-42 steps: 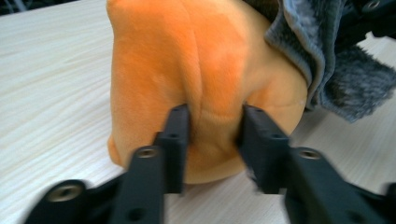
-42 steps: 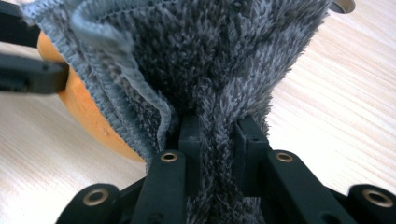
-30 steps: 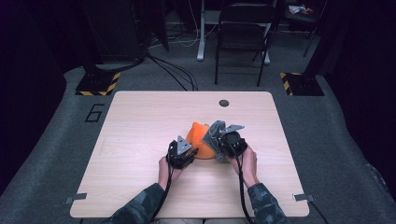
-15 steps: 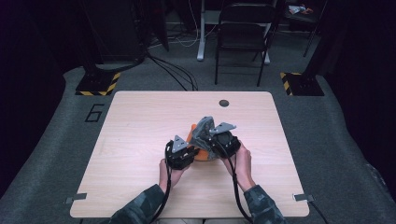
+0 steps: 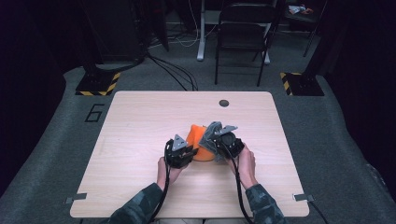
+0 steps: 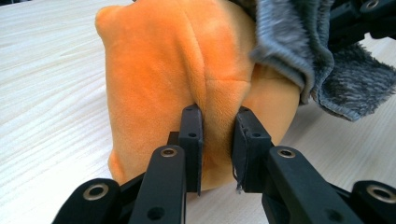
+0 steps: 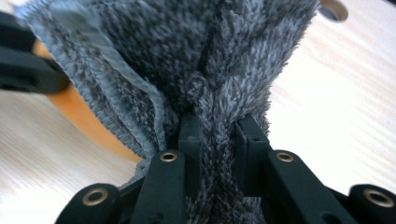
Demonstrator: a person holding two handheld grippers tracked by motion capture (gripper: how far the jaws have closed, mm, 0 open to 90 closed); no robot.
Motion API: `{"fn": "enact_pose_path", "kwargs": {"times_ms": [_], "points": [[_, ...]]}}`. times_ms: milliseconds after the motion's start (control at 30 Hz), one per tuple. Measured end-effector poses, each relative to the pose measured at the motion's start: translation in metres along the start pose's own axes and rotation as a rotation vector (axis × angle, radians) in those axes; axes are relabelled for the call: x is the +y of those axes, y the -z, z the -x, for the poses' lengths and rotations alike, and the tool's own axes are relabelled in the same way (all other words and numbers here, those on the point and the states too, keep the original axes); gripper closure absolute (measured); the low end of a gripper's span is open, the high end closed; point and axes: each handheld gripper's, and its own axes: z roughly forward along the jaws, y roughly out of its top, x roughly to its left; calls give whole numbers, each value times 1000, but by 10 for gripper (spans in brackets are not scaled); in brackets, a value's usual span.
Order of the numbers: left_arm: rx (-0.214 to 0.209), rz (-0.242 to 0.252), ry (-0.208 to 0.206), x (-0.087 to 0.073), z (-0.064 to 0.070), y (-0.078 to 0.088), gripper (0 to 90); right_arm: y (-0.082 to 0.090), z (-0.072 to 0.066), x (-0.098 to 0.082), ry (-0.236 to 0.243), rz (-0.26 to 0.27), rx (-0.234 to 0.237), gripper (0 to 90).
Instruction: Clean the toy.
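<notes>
The right tongs (image 5: 215,140), clenched on a fold of the grey cloth (image 5: 211,133), have come in from the right since a second ago and now hold that cloth up against the far right side of the orange plush (image 5: 200,142), partly over it. The left tongs (image 6: 218,135) pinch a ridge of the plush at its near side and have barely shifted; their jaws eased slightly without letting go. The plush sits mid-bench (image 5: 140,121) between both hands, so the cloth looks about to be drawn over it while the left holds it steady.
</notes>
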Motion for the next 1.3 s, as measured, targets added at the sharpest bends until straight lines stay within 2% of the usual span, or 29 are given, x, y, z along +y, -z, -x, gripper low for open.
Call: {"fn": "enact_pose_path", "kwargs": {"times_ms": [67, 300, 400, 433, 467, 500, 533, 600, 700, 800, 867, 967, 1033, 1133, 1233, 1300], "points": [[-1, 2, 8, 0, 0, 0, 753, -4, 3, -3, -4, -18, 2, 755], [-3, 1, -1, -1, -2, 0, 751, -19, 13, -14, -24, -65, -9, 755], [-7, 3, 2, -1, -2, 0, 749, -28, 17, -20, -45, -93, 4, 755], [-6, 7, 5, -2, -2, 0, 748, -31, 17, -23, -70, -108, 5, 754], [-6, 7, 4, -2, -3, 0, 748, -35, 18, -26, -60, -121, 9, 754], [-4, 8, 5, -2, -3, 0, 746, -38, 19, -28, -70, -124, 23, 755], [-4, 9, 6, -2, -3, 0, 746, -39, 19, -29, -88, -125, 28, 755], [-2, 10, 6, -2, -3, 0, 745, -37, 21, -26, -76, -138, 31, 754], [5, 12, 8, -3, -4, 0, 745, -29, 24, -19, -91, -150, 36, 756], [5, 8, 11, -3, -6, 1, 745, -12, 26, -10, -70, -87, 35, 757], [5, 10, 6, -2, -4, 1, 746, 1, 21, -1, -74, -33, 45, 756], [9, 11, -12, -2, 0, 1, 746, 20, 9, 11, -39, 46, 55, 756], [11, 10, -19, -2, 1, 1, 745, 29, -2, 17, -2, 77, 57, 756], [11, 8, -24, -2, 2, 2, 745, 29, -18, 21, 34, 87, 56, 754], [13, 12, -23, -2, 5, 1, 745, 23, -24, 20, 71, 87, 36, 754], [12, 10, -29, -2, 5, 1, 745, 21, -23, 19, 53, 98, 39, 754]]}}
